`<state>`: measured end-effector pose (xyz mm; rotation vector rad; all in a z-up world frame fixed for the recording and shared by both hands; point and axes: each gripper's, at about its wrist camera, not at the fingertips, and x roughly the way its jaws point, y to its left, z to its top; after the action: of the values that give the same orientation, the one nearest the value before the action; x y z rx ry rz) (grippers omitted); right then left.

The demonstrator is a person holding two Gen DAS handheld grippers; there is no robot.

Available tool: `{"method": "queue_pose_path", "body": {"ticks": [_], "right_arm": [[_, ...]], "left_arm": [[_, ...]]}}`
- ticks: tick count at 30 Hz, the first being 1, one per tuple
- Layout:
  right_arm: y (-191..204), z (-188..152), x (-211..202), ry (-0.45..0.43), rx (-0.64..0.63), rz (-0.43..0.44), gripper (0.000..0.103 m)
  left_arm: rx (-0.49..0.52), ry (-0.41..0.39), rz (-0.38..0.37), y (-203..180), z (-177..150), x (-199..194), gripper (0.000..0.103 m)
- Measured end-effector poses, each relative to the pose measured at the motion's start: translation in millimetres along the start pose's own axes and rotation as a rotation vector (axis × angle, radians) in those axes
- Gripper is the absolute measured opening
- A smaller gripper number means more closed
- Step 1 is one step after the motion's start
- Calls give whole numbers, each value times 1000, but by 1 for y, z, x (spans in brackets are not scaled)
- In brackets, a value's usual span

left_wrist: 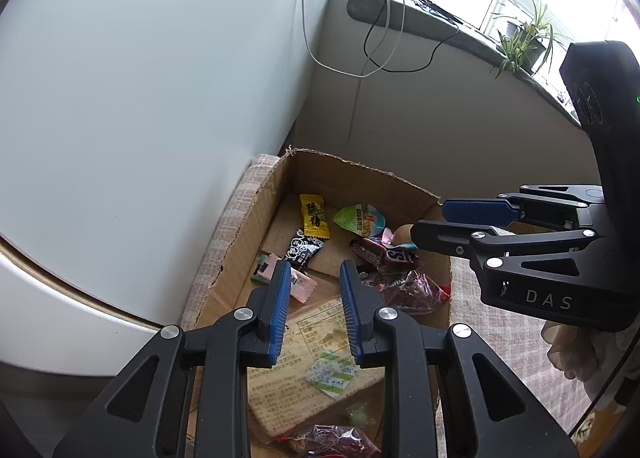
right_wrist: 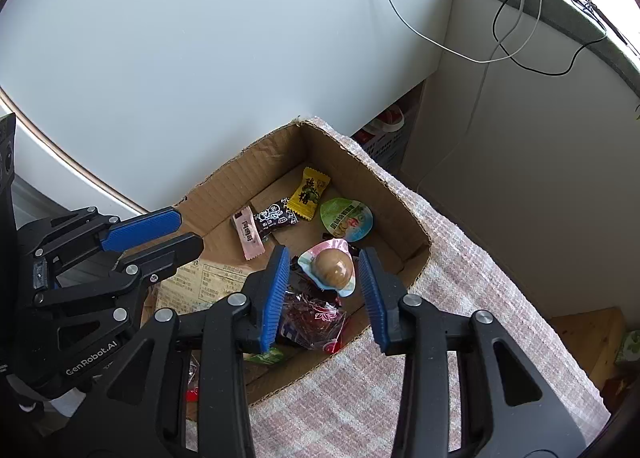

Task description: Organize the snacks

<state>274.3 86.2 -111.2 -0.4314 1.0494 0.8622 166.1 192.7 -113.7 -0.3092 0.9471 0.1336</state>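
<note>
A shallow cardboard box holds several snacks: a yellow candy, a green jelly cup, a black candy, a pink wafer pack, a dark chocolate bar, a red-purple bag and a flat beige packet. A packaged brown egg lies on top, between the fingers of my open right gripper. My left gripper hovers open and empty over the box.
The box sits on a pink checked cloth. A white cabinet wall stands behind and left. A windowsill with cables and a potted plant is at the back right.
</note>
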Motion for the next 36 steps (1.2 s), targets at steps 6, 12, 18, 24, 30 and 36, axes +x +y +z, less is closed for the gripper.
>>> {"method": "queue_pose_path", "body": {"ticks": [6,12,18,24,30,36], "right_arm": [[-1,-1,-1,3,12,-6,55],[-1,-4,-6,-4,19,-15,58],[1,-9,-13,-18,32,-20,62],[8,-16,-31,-47,33,-51,62],[15,-25,-55,-86,38,-58,62],[21,-36,-77,-110,53,-55,63]], "left_arm": [[-2,1,7,2,-1,-1,38],[-5,6,11,3,-4,-3,44],[-3,12,16,1,-8,-7,45],[-3,6,22,3,-12,-18,46],[3,-20,31,0,-17,-37,52],[14,-42,35,-5,-27,-61,55]]}}
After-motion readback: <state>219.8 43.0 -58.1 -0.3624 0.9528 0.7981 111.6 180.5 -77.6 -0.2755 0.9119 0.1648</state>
